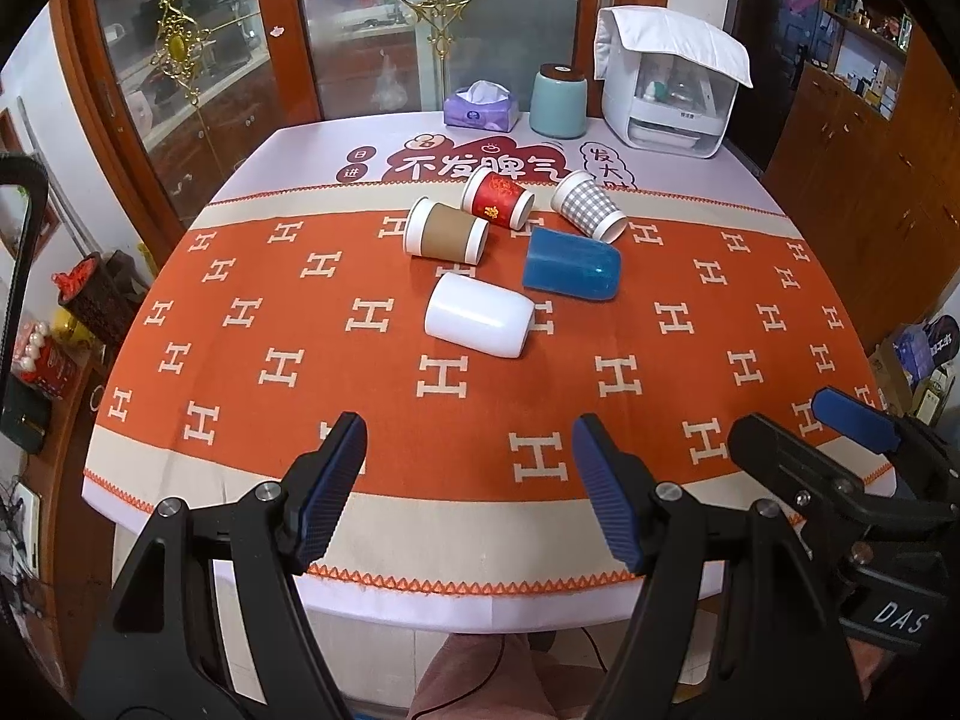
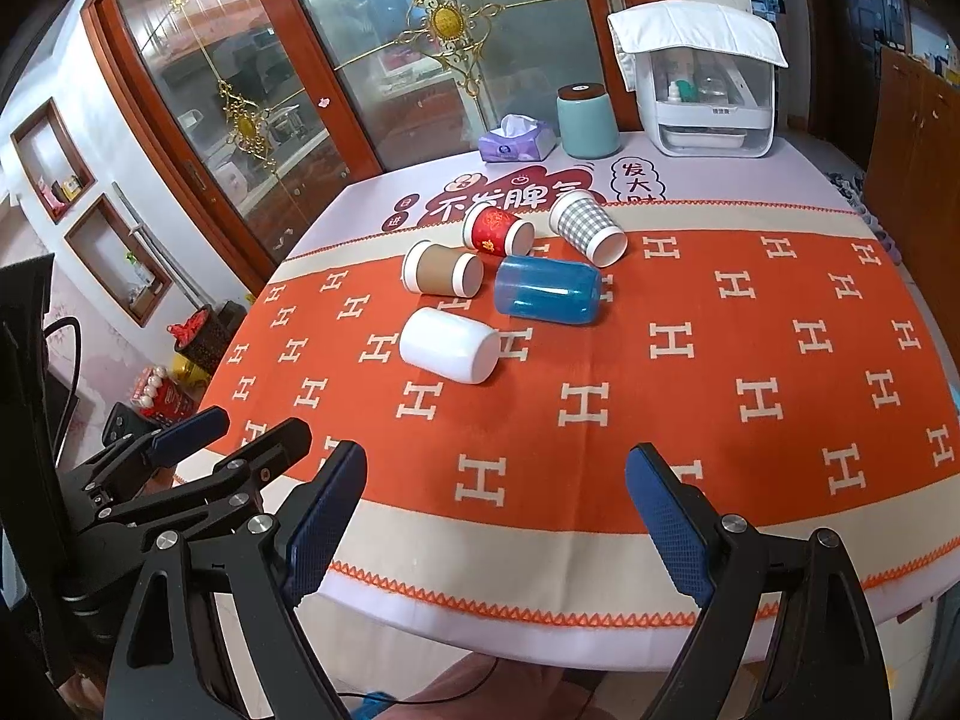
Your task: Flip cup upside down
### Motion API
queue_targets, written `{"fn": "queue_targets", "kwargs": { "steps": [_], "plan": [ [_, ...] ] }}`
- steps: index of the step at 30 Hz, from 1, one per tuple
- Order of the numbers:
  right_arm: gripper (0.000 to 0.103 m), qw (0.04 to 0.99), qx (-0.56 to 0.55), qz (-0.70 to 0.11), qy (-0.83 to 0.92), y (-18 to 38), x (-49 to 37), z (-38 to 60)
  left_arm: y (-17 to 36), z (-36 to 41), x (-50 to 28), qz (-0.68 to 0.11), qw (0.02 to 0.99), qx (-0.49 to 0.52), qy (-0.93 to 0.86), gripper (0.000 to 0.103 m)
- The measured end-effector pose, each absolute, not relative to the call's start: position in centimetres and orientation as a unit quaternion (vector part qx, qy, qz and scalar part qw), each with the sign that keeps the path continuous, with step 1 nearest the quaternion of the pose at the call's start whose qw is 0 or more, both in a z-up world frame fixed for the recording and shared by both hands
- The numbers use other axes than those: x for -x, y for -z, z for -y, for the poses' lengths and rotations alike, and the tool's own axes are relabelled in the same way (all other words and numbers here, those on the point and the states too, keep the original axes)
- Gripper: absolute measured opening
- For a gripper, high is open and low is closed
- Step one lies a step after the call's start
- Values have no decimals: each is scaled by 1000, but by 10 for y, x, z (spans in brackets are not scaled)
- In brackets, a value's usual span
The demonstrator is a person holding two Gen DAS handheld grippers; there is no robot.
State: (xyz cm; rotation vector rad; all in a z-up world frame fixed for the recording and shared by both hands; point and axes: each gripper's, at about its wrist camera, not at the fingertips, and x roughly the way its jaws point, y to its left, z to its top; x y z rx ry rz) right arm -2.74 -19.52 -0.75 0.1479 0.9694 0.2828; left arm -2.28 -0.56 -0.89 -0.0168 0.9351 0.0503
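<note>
Several cups lie on their sides in the middle of the table: a white cup point(image 1: 478, 314) point(image 2: 449, 345), a blue translucent cup point(image 1: 571, 264) point(image 2: 547, 290), a brown paper cup point(image 1: 446, 231) point(image 2: 443, 267), a red paper cup point(image 1: 497, 198) point(image 2: 498, 230) and a grey checked paper cup point(image 1: 589, 205) point(image 2: 588, 227). My left gripper point(image 1: 471, 489) is open and empty above the table's near edge. My right gripper point(image 2: 495, 519) is open and empty, also at the near edge, right of the left one. Both are well short of the cups.
An orange patterned cloth point(image 1: 300, 324) covers the table. At the far edge stand a tissue box point(image 1: 482, 108), a teal canister point(image 1: 558, 101) and a white appliance with a cloth on it point(image 1: 669, 84). A glass-door cabinet stands behind. Clutter sits on the floor at left.
</note>
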Motion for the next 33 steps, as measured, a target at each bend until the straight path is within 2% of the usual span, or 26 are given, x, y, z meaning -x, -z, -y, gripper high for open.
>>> {"fn": "queue_targets", "kwargs": {
  "steps": [33],
  "plan": [
    [89, 882, -83, -442, -138, -4, 34, 197, 4, 11, 31, -450, 893, -5, -20, 69]
  ]
}}
